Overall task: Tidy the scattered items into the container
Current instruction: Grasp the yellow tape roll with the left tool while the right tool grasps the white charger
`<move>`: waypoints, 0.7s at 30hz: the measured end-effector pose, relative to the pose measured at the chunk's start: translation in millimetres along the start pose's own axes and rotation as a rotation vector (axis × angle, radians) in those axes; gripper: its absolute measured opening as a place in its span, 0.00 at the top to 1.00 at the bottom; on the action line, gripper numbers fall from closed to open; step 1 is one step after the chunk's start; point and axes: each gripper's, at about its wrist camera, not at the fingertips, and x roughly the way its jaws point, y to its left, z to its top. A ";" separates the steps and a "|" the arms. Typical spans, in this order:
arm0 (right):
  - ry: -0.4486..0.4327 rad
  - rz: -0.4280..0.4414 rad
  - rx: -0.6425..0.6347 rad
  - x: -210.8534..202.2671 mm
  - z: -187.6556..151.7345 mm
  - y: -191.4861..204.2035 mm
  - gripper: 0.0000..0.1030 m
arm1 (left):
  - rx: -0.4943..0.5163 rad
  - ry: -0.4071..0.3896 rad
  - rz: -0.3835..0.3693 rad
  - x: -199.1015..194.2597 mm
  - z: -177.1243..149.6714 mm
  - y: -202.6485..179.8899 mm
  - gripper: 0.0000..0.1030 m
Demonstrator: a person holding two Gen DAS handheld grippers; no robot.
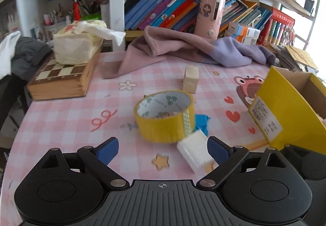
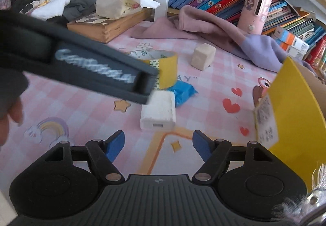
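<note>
Pink checked cloth (image 1: pixel 67 124) covers your desk, with crowded bookshelves behind and a chess box (image 1: pixel 61 79) bearing a tissue pack (image 1: pixel 79 46) at the far left. None of the scattered items appears to be in the yellow box (image 1: pixel 285 111) yet: it stands at the right edge with its flap up, and what little of its inside shows in the left wrist view looks bare (most of it is out of sight, so treat that as a guess). The tape roll (image 1: pixel 165 118) lies near the middle of the cloth, the blue packet (image 2: pixel 183 91) just behind it to the right, and the white charger (image 2: pixel 159 111) touches or nearly touches the roll on its near side. The pale wooden block (image 1: pixel 190 79) sits apart, farther back toward the pink and purple garment (image 1: pixel 183 48). Your left gripper (image 1: pixel 163 151) has its jaws spread wide with nothing held; the charger's end lies just inside its right pad, untouched. Your right gripper (image 2: pixel 159 144) is likewise parted and empty, hanging short of the charger, with the left tool crossing its view above. So four pieces seem left to carry over, and the charger looks the likeliest first pick for either hand.
</note>
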 end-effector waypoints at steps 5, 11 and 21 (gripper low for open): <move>0.012 0.005 0.009 22.6 11.3 -2.3 0.33 | -0.026 0.029 -0.008 35.0 15.9 2.6 0.04; 0.026 0.018 0.051 43.7 25.1 -7.5 0.46 | -0.060 0.071 -0.022 67.8 29.0 7.5 0.04; 0.042 0.060 0.041 50.3 28.2 -9.2 0.58 | -0.132 0.115 -0.051 89.0 35.9 13.9 0.05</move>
